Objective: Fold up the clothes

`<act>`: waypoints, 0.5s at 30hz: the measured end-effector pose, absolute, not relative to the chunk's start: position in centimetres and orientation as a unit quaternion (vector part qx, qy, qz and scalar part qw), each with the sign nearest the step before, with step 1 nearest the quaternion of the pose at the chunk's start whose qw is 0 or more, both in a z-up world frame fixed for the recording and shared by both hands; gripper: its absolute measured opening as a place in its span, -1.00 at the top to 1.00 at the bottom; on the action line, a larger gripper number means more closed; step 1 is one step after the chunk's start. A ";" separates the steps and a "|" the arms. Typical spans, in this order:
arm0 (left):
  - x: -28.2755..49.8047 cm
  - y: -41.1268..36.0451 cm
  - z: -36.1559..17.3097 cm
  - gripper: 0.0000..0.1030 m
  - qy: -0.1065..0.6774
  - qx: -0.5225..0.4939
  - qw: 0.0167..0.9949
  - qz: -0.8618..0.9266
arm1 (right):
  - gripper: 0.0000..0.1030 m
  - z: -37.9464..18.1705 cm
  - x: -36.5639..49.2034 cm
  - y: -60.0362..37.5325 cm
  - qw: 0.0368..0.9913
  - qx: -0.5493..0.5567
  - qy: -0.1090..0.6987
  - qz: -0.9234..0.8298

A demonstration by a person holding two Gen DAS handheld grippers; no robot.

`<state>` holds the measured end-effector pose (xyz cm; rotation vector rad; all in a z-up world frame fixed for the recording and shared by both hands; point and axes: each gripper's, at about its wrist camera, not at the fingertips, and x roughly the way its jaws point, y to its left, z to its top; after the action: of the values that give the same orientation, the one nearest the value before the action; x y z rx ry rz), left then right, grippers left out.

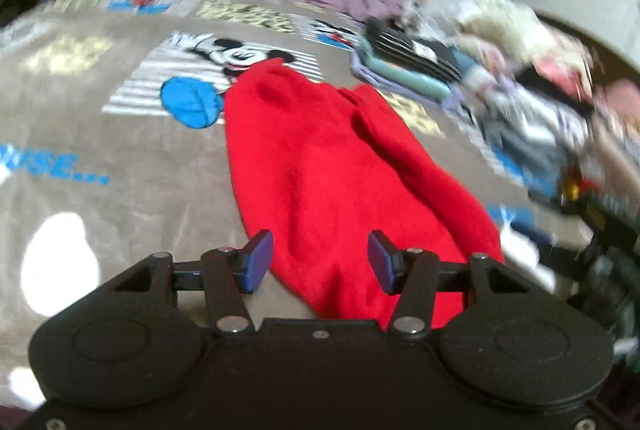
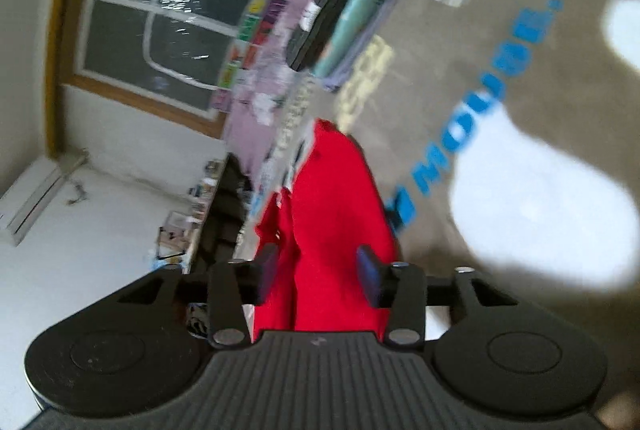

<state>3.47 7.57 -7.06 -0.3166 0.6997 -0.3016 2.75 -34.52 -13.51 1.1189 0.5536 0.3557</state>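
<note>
Left gripper (image 1: 320,260): matte black housing, two round raised discs either side, silver rivets at the linkage pivots, small screws in the bottom corners, blue-purple pads (image 1: 259,259) on black fingers riding a dark crossbar. Right gripper (image 2: 316,276): same black build and discs, but its centre plate is ribbed grey, with blue pads (image 2: 370,280) and silver pivot rivets

Red garment (image 1: 332,166), cartoon-print taupe blanket (image 1: 120,198)
</note>
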 end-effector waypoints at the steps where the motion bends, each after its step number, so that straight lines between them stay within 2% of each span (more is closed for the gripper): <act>1: 4.5 8.1 -7.1 0.00 0.340 -0.174 0.913 -0.141 | 0.04 -13.9 3.4 -34.8 0.800 0.518 0.252 0.171; 8: 12.5 10.9 -8.0 0.03 0.336 -0.259 0.900 -0.102 | 0.10 -16.9 6.0 -36.1 0.813 0.501 0.250 0.162; 15: 21.3 13.2 -9.3 0.06 0.342 -0.296 0.888 -0.081 | 0.13 -16.6 6.8 -33.7 0.862 0.407 0.247 0.173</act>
<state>21.34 13.16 -9.33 -0.6149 0.7110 -0.1677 6.85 -33.68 -16.62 0.8532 0.5179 0.3622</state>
